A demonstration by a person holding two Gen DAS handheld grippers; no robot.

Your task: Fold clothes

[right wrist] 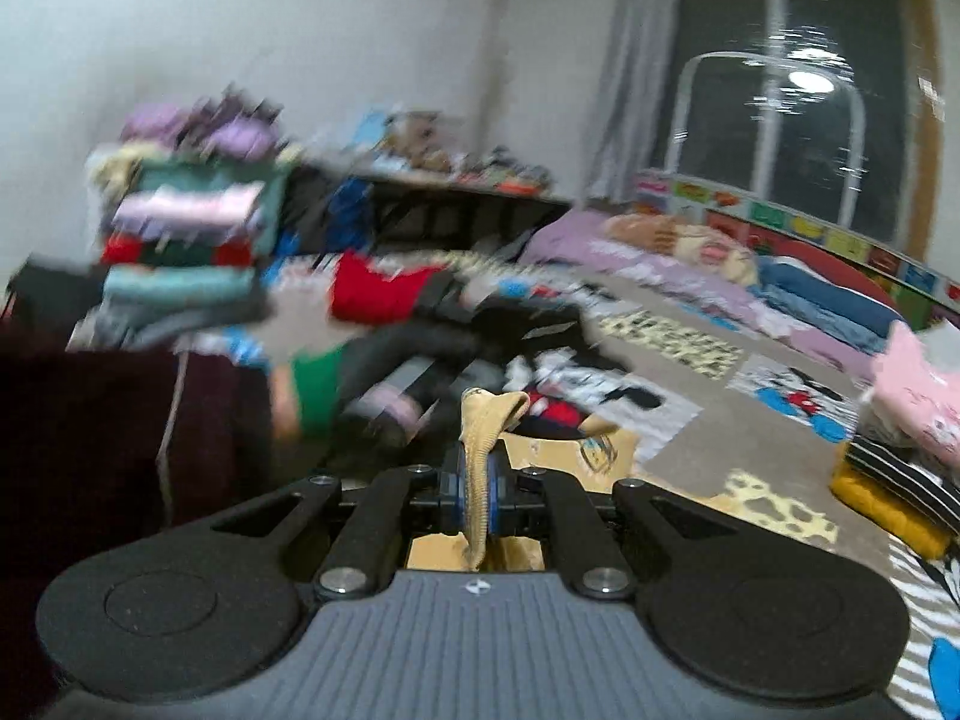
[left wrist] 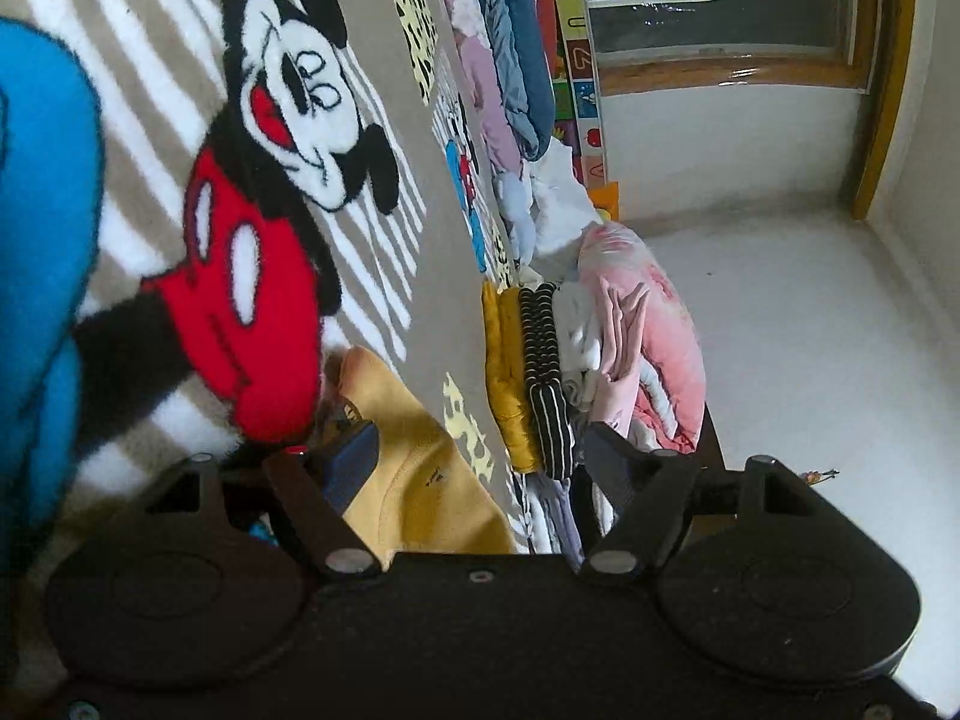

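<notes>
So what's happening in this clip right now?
Someone is folding clothes on a cartoon-mouse blanket. The right tool is shut on a ribbed edge of a yellow garment and holds it up off the blanket. The left tool is open above the same yellow garment, one finger near it. A stack of folded clothes sits alongside.

alphabet wall border [left wrist: 577, 42] | characters resembling "U", "7" | other print unreadable
</notes>
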